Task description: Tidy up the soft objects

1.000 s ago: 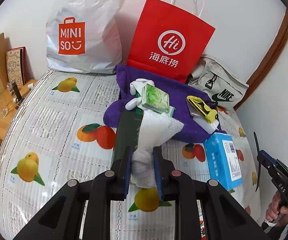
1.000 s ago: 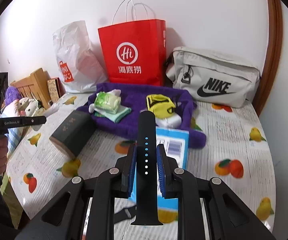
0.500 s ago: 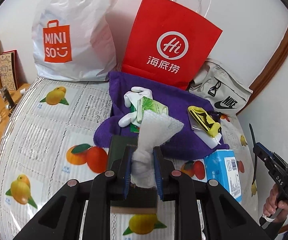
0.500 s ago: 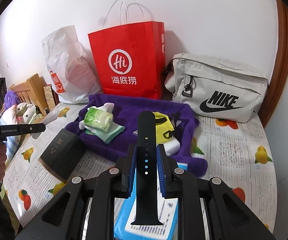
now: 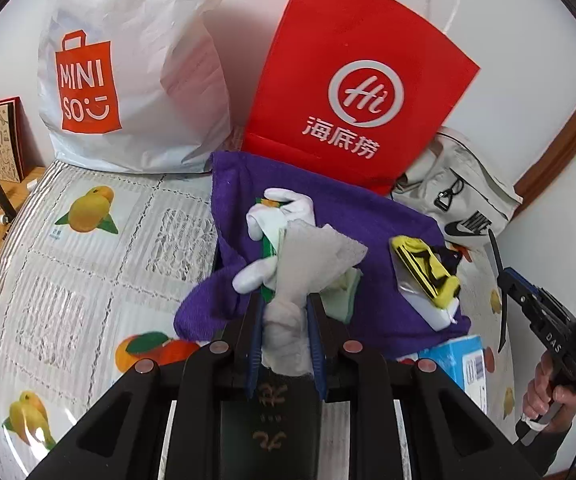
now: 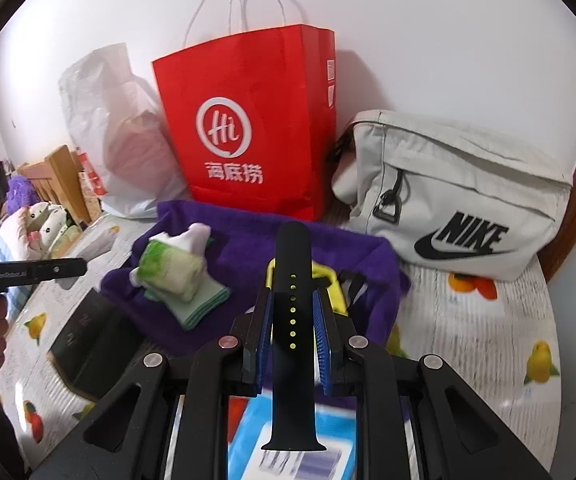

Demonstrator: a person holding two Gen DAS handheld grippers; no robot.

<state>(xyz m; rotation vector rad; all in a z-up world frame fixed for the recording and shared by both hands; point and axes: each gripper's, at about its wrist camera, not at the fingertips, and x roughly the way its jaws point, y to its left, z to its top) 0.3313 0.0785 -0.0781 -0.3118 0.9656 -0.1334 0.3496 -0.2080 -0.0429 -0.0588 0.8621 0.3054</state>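
Jaws of both grippers are clamped: the left gripper pinches a white cloth, the right gripper a black strap. Just past both, at twelve o'clock, lies the purple towel with a pack and a yellow piece on it. To set the cloth down well, I'd say lower it onto bare towel at eleven o'clock, clear of the pack, before letting go.
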